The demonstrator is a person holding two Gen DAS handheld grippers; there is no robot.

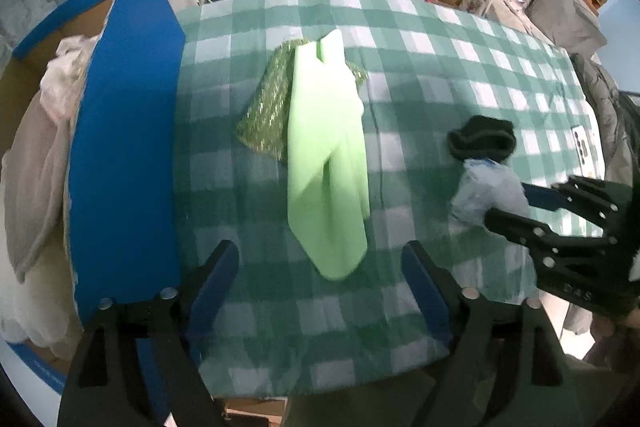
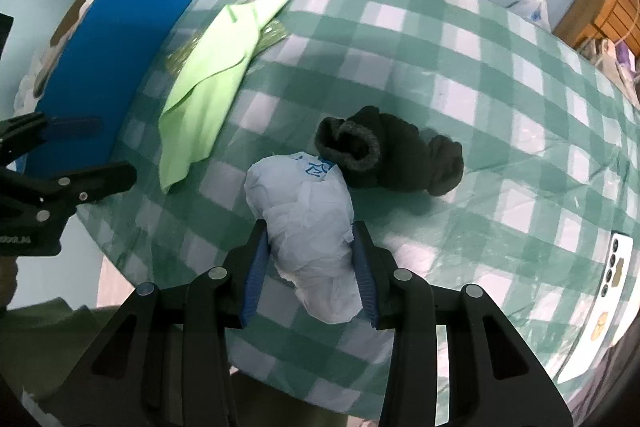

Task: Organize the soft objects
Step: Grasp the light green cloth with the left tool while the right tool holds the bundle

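My right gripper [image 2: 310, 277] has its blue pads clamped on both sides of a crumpled white plastic bag [image 2: 304, 227], bundled into a lump. Its long axis runs straight out along the fingers, away from me. There's blue print on the far end, but I can't read it. Just past the bag, touching that far end, sits a rolled dark sock [image 2: 390, 153], cuff opening facing the bag. My left gripper [image 1: 320, 287] is spread wide with nothing between its jaws, above the checked tablecloth [image 1: 440, 67]. Beyond it lies a light green cloth [image 1: 328, 163], long axis pointing away from me, partly over a glittery green cloth [image 1: 266, 111]. Left of that is a blue box [image 1: 124, 147].
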